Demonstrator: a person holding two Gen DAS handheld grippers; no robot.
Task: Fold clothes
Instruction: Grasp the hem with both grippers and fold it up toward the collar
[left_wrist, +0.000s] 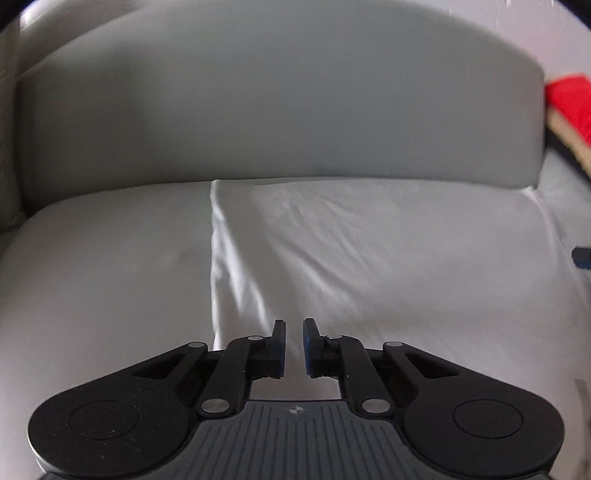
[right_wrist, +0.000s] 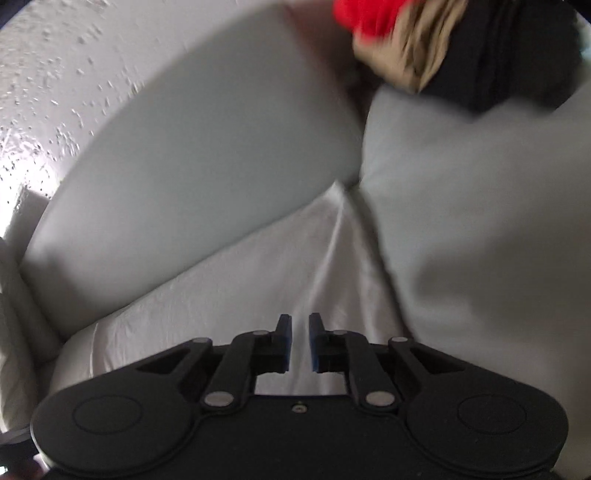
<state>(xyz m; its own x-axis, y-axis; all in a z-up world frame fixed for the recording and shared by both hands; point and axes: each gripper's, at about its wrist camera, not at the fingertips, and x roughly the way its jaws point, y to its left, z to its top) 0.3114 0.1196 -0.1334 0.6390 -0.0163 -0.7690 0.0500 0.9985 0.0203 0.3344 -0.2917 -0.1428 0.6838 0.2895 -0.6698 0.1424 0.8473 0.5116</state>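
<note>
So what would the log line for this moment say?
white cloth: spread on sofa | left fingers: narrow gap | right fingers: narrow gap | clothes pile: waiting

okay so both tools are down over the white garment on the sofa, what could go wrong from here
1. The white garment is almost the same colour as the sofa cushion, so its edge is easy to misjudge.
2. Both views are blurred; neither the left tool nor the right tool clearly has cloth between its narrow jaws, so a lift may come up empty.
3. Wrinkles could get folded in.
</note>
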